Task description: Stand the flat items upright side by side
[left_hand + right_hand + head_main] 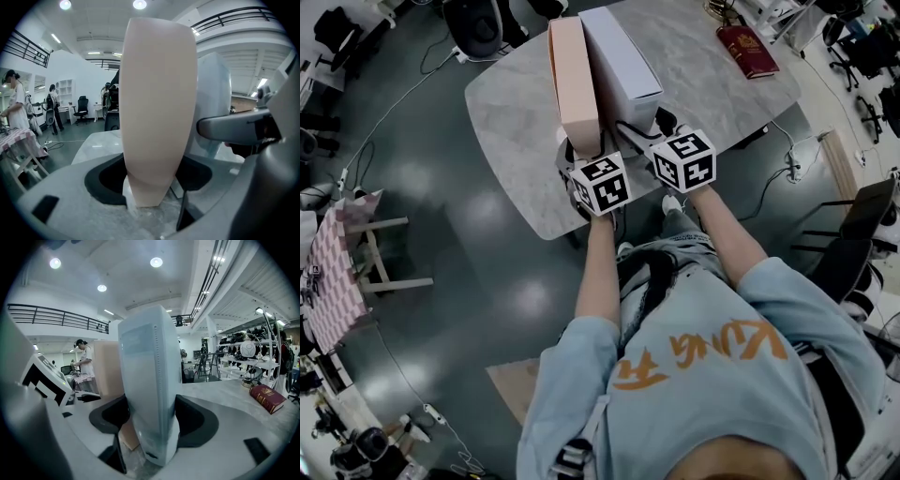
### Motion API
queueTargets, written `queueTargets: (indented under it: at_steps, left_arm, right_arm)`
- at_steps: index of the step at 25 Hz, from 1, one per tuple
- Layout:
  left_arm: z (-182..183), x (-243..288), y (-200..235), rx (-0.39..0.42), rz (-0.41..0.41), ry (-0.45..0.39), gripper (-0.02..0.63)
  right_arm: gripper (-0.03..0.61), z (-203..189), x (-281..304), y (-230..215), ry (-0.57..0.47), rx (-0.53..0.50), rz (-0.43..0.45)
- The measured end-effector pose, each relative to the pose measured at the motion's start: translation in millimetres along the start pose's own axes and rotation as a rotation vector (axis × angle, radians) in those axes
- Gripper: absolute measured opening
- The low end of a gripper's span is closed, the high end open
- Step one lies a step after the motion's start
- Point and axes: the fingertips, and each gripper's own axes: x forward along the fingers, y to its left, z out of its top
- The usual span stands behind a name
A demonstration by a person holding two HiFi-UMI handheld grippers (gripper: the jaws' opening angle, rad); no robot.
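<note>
Counter [511, 131] at upper centre carries 2 adjacent upright boxes. Left tool [152, 176] clamps the pink box [574, 80], right tool [154, 420] the white box [621, 52].

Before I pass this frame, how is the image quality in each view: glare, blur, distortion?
Head view: sharp, wide-angle bend at the edges, soft light glare on the dark floor. Left gripper view: strong fisheye with black corners; the pink box bulges and looks soft up close. Right gripper view: same fisheye; the white box bows, the red book stays crisp.
</note>
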Motion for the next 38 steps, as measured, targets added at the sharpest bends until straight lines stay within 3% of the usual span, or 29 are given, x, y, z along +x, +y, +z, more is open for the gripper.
queueTargets:
  at_steps: [4, 10, 21, 38]
  left_arm:
    - [-2, -3, -11, 0.006, -0.063, -0.003, 0.324]
    - [-1, -12, -18, 0.007, -0.185, -0.010, 0.336]
    - [-3, -28, -19, -0.017, -0.341, -0.048, 0.333]
    - [-5, -29, -14, -0.004, -0.281, -0.084, 0.333]
  right_arm:
    - [0.328, -2, -2, -1, 0.000, 0.012, 0.011]
    - [0.341, 4, -4, 14, -0.023, 0.070, 0.142]
    - [0.329, 5, -10, 21, -0.035, 0.073, 0.207]
    - [0.290, 4, -37, 27, -0.065, 0.094, 0.151]
